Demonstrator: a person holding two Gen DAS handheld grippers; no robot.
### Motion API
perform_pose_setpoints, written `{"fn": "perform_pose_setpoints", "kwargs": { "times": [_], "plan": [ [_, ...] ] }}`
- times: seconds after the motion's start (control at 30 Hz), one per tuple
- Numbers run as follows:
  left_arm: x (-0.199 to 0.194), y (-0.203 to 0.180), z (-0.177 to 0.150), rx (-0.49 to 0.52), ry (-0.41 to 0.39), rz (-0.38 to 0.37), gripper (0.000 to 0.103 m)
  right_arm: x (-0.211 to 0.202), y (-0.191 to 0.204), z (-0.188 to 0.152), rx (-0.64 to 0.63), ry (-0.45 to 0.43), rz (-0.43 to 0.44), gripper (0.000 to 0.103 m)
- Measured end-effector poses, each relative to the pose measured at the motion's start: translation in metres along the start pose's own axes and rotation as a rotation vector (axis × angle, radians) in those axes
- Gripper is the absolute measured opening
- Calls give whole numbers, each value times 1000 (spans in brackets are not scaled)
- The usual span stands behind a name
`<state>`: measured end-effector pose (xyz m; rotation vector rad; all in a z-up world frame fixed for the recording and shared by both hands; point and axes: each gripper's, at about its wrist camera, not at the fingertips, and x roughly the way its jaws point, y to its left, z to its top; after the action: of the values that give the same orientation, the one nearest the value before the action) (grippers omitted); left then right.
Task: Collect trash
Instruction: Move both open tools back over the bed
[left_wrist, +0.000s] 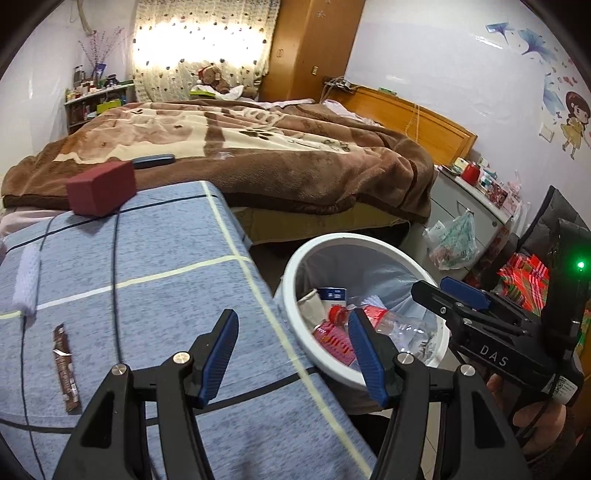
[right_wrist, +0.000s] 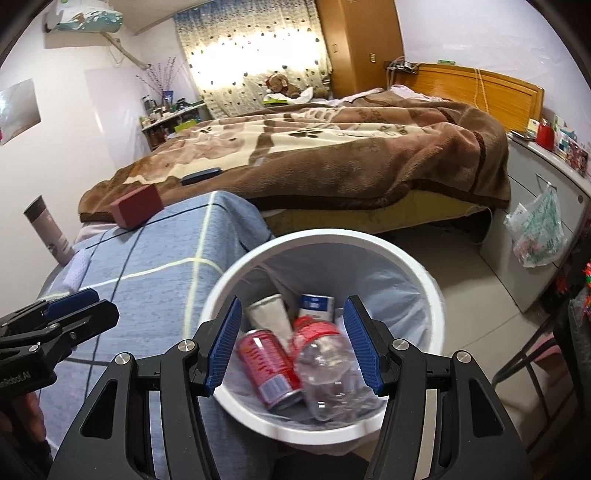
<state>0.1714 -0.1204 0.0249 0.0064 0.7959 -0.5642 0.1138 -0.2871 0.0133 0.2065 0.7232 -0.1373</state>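
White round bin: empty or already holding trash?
Holding trash. The white round bin contains a red can, a clear plastic bottle and cartons; not full.

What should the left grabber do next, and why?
Probably swing the left gripper over to the brown wrapper lying on the blue cloth. Both grippers are empty, and the bin already holds the can and bottle.

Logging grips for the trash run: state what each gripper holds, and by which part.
Nothing is held. The left gripper and right gripper both stand open and empty; the bottle and can lie loose in the bin.
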Motion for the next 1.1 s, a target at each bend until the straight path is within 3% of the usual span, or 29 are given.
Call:
{"fn": "perform_pose_setpoints", "kwargs": {
  "times": [0.5, 1.1],
  "plan": [
    [-47, 67, -16, -80, -71, 122, 64, 5, 58, -7, -78, 12, 94, 59],
    [-102, 201, -55, -276, -92, 331, 65, 27, 166, -26, -248, 94, 248, 59]
  ]
}}
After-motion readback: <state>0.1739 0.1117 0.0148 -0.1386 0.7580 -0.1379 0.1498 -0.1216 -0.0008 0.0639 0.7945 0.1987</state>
